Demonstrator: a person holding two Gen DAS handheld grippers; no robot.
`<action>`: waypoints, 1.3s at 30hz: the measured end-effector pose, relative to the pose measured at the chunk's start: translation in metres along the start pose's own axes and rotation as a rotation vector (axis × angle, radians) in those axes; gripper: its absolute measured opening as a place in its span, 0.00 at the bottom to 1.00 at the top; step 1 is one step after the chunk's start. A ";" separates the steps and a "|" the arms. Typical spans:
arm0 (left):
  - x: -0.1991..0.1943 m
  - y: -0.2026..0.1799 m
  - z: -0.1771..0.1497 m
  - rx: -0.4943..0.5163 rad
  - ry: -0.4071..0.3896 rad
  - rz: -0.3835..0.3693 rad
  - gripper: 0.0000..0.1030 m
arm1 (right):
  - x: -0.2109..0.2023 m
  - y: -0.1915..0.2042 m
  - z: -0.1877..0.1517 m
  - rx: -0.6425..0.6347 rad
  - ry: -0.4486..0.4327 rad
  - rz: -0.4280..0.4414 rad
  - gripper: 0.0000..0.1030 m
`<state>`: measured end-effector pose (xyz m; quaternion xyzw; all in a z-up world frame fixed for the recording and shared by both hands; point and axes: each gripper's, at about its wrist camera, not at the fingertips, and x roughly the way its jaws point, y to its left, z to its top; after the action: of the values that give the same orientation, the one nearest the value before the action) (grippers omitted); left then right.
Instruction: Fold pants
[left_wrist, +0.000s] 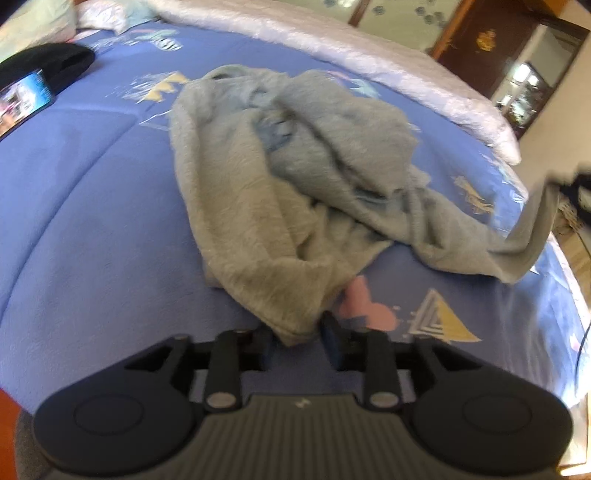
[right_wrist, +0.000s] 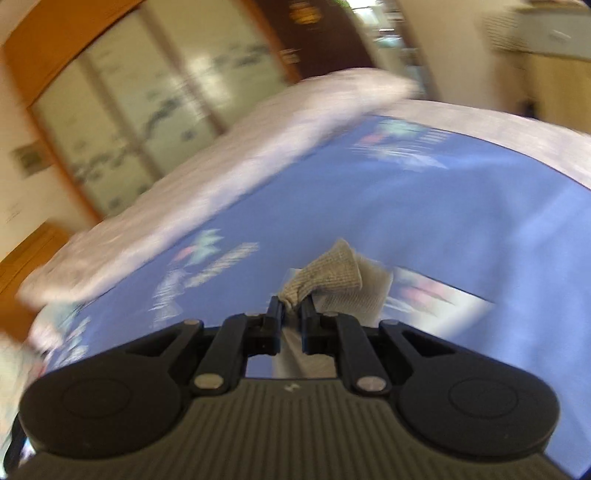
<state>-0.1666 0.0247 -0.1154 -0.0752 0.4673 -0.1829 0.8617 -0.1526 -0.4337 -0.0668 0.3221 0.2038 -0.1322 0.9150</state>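
One pair of soft, limp grey fleece pants (left_wrist: 280, 177) lies crumpled mid-way across the blue patterned bed quilt (left_wrist: 92, 206), its hem between the slack, part-open left claw (left_wrist: 297, 341), while the right claw (right_wrist: 291, 314) pinches a ribbed cuff, best gripped there.

In the left wrist view the pants (left_wrist: 280, 177) lie bunched at the centre of the bedspread (left_wrist: 92, 221), one end reaching down to the left gripper (left_wrist: 299, 338) at bottom centre, another trailing up to the right edge of the frame. A phone (left_wrist: 24, 101) lies at the upper left, just before a dark garment (left_wrist: 48, 64), and a quilt (left_wrist: 388, 70) runs behind along the top. In the right wrist view a corner of the pants (right_wrist: 328, 273) sits between the right gripper (right_wrist: 291, 314) fingers at lower centre, the bedspread (right_wrist: 369, 206) behind it.
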 end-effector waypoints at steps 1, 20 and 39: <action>0.000 0.002 -0.002 -0.010 -0.001 -0.015 0.35 | 0.014 0.024 0.009 -0.039 0.015 0.037 0.12; 0.007 -0.005 0.004 0.096 -0.061 0.020 0.44 | 0.174 0.229 0.101 -0.256 -0.024 0.222 0.63; -0.002 0.007 0.013 -0.025 -0.048 0.039 0.41 | 0.147 0.051 -0.060 0.017 0.324 0.107 0.27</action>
<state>-0.1550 0.0314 -0.1089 -0.0811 0.4500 -0.1586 0.8751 -0.0212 -0.3727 -0.1487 0.3571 0.3303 -0.0313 0.8731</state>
